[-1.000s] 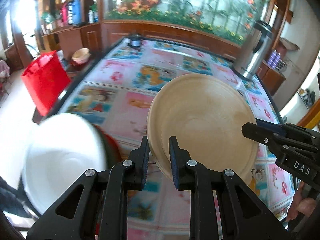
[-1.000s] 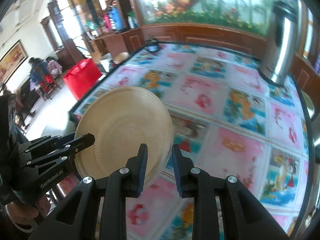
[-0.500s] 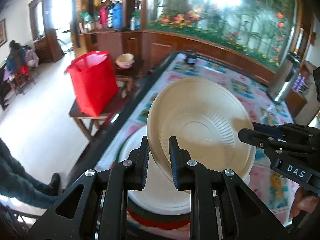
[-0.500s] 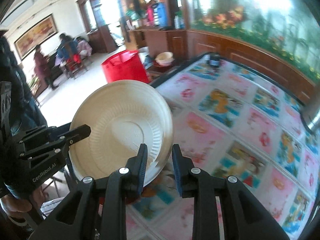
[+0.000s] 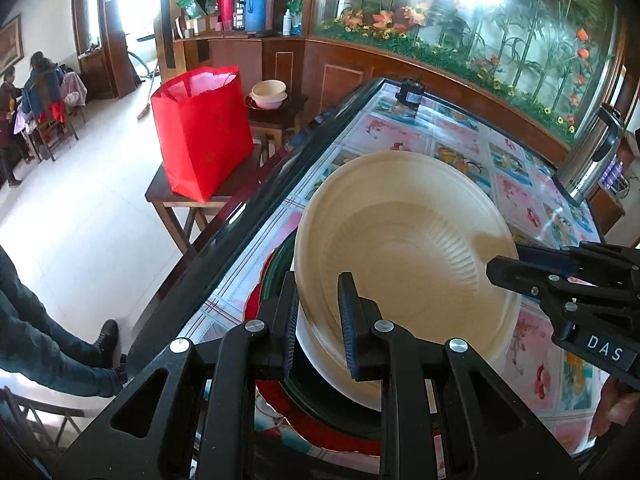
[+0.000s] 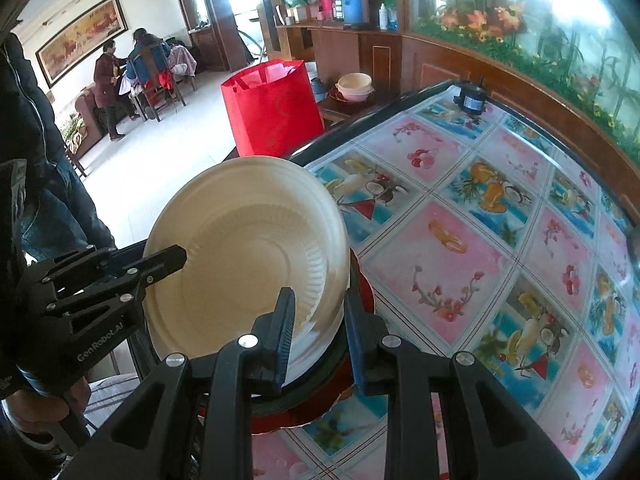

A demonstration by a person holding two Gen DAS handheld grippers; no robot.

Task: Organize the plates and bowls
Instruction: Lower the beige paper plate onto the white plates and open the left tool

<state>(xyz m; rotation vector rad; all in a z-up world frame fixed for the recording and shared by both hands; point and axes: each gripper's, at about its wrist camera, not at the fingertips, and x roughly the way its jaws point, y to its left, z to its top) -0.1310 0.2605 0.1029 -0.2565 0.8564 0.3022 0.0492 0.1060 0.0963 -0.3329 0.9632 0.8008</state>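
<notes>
Pale floor tiles stretch off at the far left, where seated people [image 6: 136,64] gather by a wall, and a red bag [image 5: 202,130] stands on a small wooden side table [image 5: 168,196] with a cream bowl [image 5: 269,94] on another low table just behind it. Next comes the dark edge of the long table [image 5: 224,232], its top covered in a cloth of pink and blue fruit panels. Near that edge lies a stack: a red plate [image 5: 320,420] at the bottom, a dark green dish [image 5: 320,392] on it, and a white plate [image 5: 316,344] on top, all mostly hidden. Just above the stack hangs the beige paper plate [image 5: 404,248], tilted, its ribbed hollow facing the cameras; whether its lower rim touches the white plate cannot be told. The left gripper [image 5: 318,320] is clenched on the plate's near-left rim, one finger behind the rim and one inside the hollow. At the opposite rim the right gripper [image 6: 318,328] pinches the plate likewise, its fingers straddling the edge; in the left wrist view it enters from the right with a tip lying over the plate's rim. Further right, a steel thermos [image 5: 588,160] stands on the cloth, a small black object [image 6: 470,98] sits at the table's far end, and a planted glass partition [image 5: 480,32] runs behind.
</notes>
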